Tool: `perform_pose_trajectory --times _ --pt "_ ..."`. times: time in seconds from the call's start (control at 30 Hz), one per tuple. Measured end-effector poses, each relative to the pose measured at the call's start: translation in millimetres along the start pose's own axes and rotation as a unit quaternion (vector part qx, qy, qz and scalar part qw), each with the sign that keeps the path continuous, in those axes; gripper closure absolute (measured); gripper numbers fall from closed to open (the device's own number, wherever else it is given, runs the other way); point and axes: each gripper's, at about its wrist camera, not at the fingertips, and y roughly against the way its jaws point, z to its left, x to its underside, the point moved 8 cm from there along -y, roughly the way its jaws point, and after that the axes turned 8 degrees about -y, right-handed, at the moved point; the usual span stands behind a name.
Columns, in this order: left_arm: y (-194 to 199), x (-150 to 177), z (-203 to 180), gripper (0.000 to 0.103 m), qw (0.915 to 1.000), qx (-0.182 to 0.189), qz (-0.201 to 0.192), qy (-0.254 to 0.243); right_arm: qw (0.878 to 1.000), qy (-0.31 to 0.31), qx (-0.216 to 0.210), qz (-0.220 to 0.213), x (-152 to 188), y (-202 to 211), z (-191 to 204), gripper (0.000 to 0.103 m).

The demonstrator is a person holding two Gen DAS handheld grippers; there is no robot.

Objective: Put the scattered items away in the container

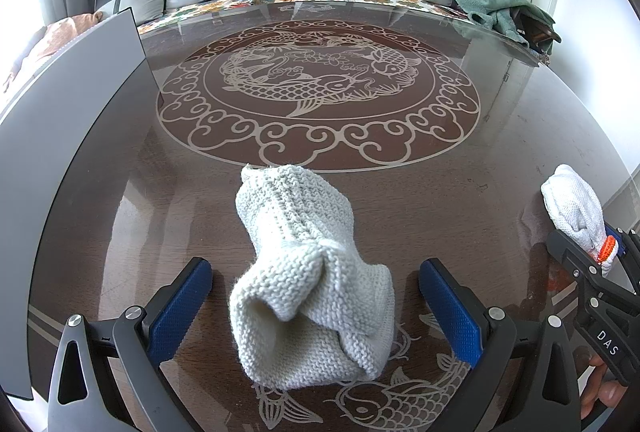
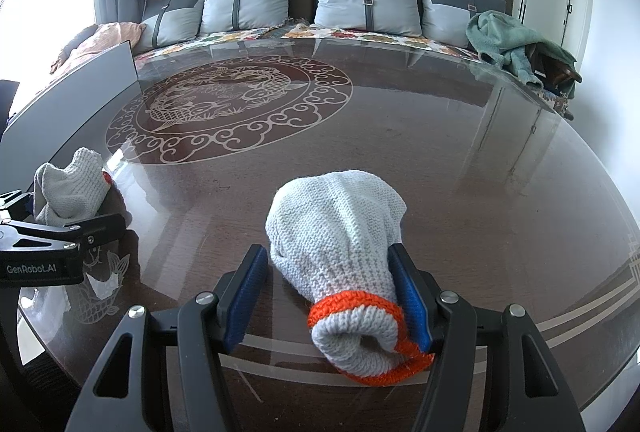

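Blue-padded fingers (image 1: pixel 182 306) of the left gripper (image 1: pixel 316 308) stand wide apart at the bottom of the left wrist view, one on each side of a cream knitted sock (image 1: pixel 308 280) that lies crumpled on the glass-topped table (image 1: pixel 500 136). Neither pad touches the wool; the straddling stance looks like the setup for a pinch across the sock's bulk, though nothing is gripped yet. A grey container wall (image 1: pixel 76 104) rises along the left edge of the table, near enough to serve as the drop point, I judge. At the far right the right gripper (image 1: pixel 600 272) shows with a white glove (image 1: pixel 576 208).

From the right wrist view, the right gripper (image 2: pixel 328 296) frames the white knitted glove with an orange cuff (image 2: pixel 344 244), cuff opening toward the camera. Its right pad (image 2: pixel 408 296) presses against the glove's side while the left pad stands clear, so the fingers are apart and not clamped. The glove rests on the table, near its front edge. The grey container (image 2: pixel 80 80) sits well off to the left, and the left gripper's black frame (image 2: pixel 60 236) shows there with the cream sock (image 2: pixel 72 188). Both items remain outside the container.
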Motion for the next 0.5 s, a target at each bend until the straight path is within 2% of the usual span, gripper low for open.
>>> perform_pose_trajectory --times 0.5 --pt "-0.1 0.0 -0.3 0.0 1.0 0.0 -0.001 0.001 1.0 0.0 0.001 -0.001 0.0 0.1 0.5 0.04"
